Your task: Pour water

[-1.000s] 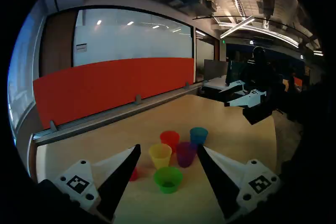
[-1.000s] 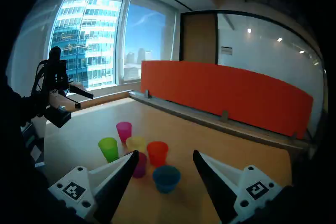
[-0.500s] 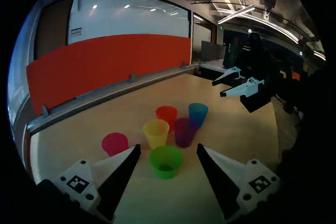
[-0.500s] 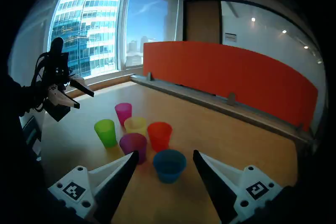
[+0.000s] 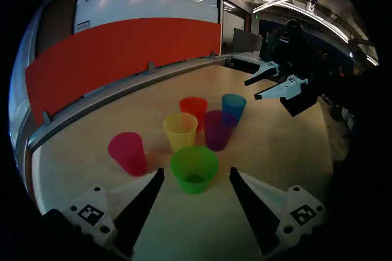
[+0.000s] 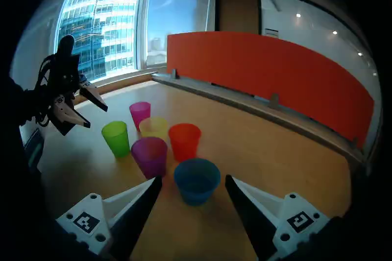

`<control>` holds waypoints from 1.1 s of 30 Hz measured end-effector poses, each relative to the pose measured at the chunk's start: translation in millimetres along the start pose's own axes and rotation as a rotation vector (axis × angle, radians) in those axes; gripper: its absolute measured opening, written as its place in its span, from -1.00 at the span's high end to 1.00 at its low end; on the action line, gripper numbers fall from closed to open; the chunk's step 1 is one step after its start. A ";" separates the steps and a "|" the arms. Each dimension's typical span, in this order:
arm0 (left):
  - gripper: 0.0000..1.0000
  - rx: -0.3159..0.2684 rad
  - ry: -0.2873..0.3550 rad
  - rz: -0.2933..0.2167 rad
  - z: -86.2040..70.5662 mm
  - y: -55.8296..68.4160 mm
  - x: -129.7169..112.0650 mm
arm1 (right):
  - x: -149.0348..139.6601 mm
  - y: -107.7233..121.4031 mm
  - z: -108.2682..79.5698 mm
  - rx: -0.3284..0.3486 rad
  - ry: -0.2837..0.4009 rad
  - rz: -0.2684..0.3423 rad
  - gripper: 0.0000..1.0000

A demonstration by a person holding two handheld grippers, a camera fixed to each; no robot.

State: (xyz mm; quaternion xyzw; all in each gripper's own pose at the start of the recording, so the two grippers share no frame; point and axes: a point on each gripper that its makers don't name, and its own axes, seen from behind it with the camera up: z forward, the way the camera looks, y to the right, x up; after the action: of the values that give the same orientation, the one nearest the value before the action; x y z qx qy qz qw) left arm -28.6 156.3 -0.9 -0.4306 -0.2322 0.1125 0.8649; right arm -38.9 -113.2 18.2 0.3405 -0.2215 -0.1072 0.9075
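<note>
Several plastic cups stand bunched on a wooden table (image 5: 274, 148). In the left gripper view the green cup (image 5: 194, 168) is nearest, just ahead of my open left gripper (image 5: 195, 172). Behind it are the pink cup (image 5: 128, 153), yellow cup (image 5: 180, 130), red cup (image 5: 193, 111), purple cup (image 5: 217, 130) and blue cup (image 5: 232, 107). In the right gripper view the blue cup (image 6: 197, 180) stands just ahead of my open right gripper (image 6: 192, 179), with the purple cup (image 6: 150, 156) and red cup (image 6: 184, 141) behind. Neither gripper holds anything.
An orange divider panel (image 5: 122, 50) runs along the table's far edge. The right gripper (image 5: 277, 84) hovers beyond the cups in the left gripper view; the left gripper (image 6: 98, 117), held by a dark-sleeved hand, hovers left of the green cup (image 6: 116, 138). Windows (image 6: 98, 26) lie behind.
Both grippers have tilted down and moved closer to the cups, which now look larger. The pink cup has come into full sight on the left. Both stay open.
</note>
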 end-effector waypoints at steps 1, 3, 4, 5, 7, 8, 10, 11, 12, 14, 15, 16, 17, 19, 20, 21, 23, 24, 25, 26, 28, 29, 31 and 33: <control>-0.99 -0.002 -0.009 0.001 1.9 0.1 -3.1 | -2.7 0.5 1.7 0.001 -0.005 0.001 -1.00; -0.99 -0.006 -0.025 0.001 5.5 0.4 -8.5 | -7.6 1.5 4.8 0.001 -0.013 0.001 -1.00; -0.99 -0.008 -0.033 0.000 7.7 0.5 -11.2 | -10.5 2.3 6.6 0.000 -0.018 0.000 -1.00; -1.00 -0.011 -0.040 -0.001 9.6 0.6 -13.6 | -13.0 3.0 8.1 -0.001 -0.023 -0.001 -1.00; -1.00 -0.014 -0.054 -0.002 13.9 0.7 -17.2 | -17.9 4.1 11.4 -0.002 -0.033 -0.004 -1.00; -1.00 -0.015 -0.060 -0.003 16.0 0.8 -18.7 | -20.1 4.6 12.9 -0.003 -0.038 -0.006 -1.00; -1.00 -0.018 -0.072 -0.003 20.3 0.8 -21.3 | -23.5 4.9 16.2 -0.002 -0.045 -0.007 -1.00; -1.00 -0.020 -0.077 -0.003 22.3 0.7 -22.5 | -24.9 5.0 17.7 -0.002 -0.048 -0.006 -1.00; -1.00 -0.021 -0.082 -0.004 24.3 0.7 -23.7 | -26.1 5.1 19.1 -0.001 -0.050 -0.005 -1.00; -1.00 -0.024 -0.091 -0.006 28.7 0.5 -26.1 | -28.4 5.3 22.3 -0.001 -0.053 0.001 -1.00; -1.00 -0.024 -0.095 -0.007 30.6 0.5 -27.2 | -29.7 5.2 23.7 0.001 -0.055 0.004 -1.00; -1.00 -0.025 -0.098 -0.009 32.5 0.5 -28.3 | -31.3 5.1 25.3 0.003 -0.057 0.006 -1.00; -1.00 -0.026 -0.102 -0.010 34.3 0.5 -29.3 | -32.8 4.9 26.8 0.005 -0.060 0.008 -1.00; -0.99 -0.027 -0.106 -0.011 37.5 0.2 -30.7 | -35.8 4.7 30.1 0.007 -0.065 0.009 -1.00; -0.99 -0.027 -0.107 -0.011 38.9 0.0 -31.3 | -37.3 4.6 31.7 0.008 -0.068 0.009 -1.00; -0.99 -0.026 -0.108 -0.010 40.4 -0.3 -31.6 | -38.3 4.6 33.5 0.008 -0.070 0.007 -1.00; -0.99 -0.025 -0.110 -0.009 43.6 -1.0 -32.0 | -40.2 4.5 37.6 0.010 -0.074 0.003 -1.00; -0.99 -0.024 -0.111 -0.008 45.1 -1.4 -32.1 | -40.6 4.7 39.7 0.010 -0.076 0.002 -1.00; -0.99 -0.023 -0.112 -0.006 46.8 -2.0 -32.1 | -40.7 5.0 42.3 0.009 -0.077 0.001 -1.00; -0.99 -0.021 -0.112 -0.005 48.3 -2.5 -32.1 | -40.8 5.3 44.5 0.009 -0.078 0.000 -1.00; -0.99 -0.023 -0.112 -0.004 51.2 -2.1 -31.8 | -39.8 5.9 49.1 0.010 -0.079 0.000 -1.00; -1.00 -0.025 -0.111 -0.004 52.5 -1.7 -31.6 | -39.2 6.2 51.2 0.011 -0.080 0.000 -1.00; -0.99 -0.028 -0.110 -0.002 55.0 -0.9 -30.5 | -37.5 7.5 55.3 0.011 -0.080 0.000 -1.00; -0.99 -0.031 -0.109 -0.001 57.3 0.0 -29.3 | -36.0 8.7 58.8 0.011 -0.080 0.000 -1.00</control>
State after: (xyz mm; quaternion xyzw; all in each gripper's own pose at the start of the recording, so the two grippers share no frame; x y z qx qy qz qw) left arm -82.6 184.5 20.1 -0.4369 -0.2807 0.1320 0.8443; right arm -98.1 -127.9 51.6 0.3411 -0.2579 -0.1196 0.8960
